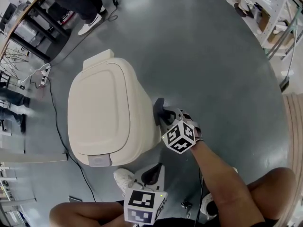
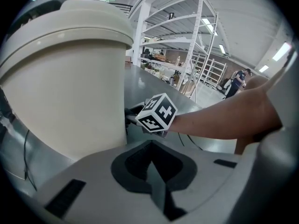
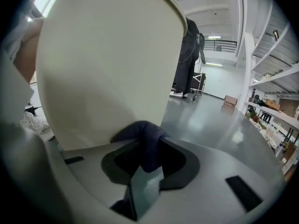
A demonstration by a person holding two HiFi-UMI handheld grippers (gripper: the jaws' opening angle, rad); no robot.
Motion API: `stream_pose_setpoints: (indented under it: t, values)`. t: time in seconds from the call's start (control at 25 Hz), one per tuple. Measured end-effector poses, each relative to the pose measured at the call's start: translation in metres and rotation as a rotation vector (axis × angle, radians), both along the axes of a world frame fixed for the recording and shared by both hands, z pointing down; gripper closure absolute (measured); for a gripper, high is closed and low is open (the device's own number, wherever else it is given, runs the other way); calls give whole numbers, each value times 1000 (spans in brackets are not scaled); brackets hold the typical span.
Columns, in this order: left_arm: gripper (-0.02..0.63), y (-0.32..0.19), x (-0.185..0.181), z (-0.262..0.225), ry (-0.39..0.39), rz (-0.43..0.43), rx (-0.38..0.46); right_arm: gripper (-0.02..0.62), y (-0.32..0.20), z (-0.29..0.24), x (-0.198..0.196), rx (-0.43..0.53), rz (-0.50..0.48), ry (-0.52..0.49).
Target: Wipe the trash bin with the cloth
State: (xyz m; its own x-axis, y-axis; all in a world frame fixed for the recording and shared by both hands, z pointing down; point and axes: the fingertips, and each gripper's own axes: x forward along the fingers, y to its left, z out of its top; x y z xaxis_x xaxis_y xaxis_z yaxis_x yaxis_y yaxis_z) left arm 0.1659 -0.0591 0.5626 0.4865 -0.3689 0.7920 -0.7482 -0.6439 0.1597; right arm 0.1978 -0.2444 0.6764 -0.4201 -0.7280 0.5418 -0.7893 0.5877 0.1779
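The left claw [image 1: 152, 174] hangs nearest, jaws together on nothing, with the trash bin [image 1: 102, 112] just ahead of its tips. Further out, the right claw [image 1: 162, 116] is clamped on a dark cloth [image 3: 145, 143], pressed against the bin's cream side.

White sneakers [image 1: 124, 178], black-and-white marker cubes [image 1: 179, 136]

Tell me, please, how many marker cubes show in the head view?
2. One cube rides on the right gripper beside the trash bin; the other cube is on the left gripper at the bottom edge. None seems hidden.
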Motion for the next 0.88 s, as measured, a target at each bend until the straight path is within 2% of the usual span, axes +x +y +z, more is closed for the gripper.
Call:
stream_pose_setpoints:
  t: [0.2, 0.4, 0.56, 0.76, 0.88]
  values:
    - [606, -9, -8, -1, 7, -26, 2, 505, -2, 16, -1, -59, 49, -47]
    - [606, -10, -6, -3, 7, -16, 18, 503, -5, 16, 3, -136, 133, -171]
    - [606, -13, -2, -18, 35, -30, 59, 503, 2, -8, 16, -80, 175, -182]
    - [606, -13, 4, -47, 64, -36, 151, 503, 24, -55, 22, -12, 162, -164]
    - [606, -7, 11, -67, 98, -40, 179, 503, 44, -85, 31, 9, 183, -181]
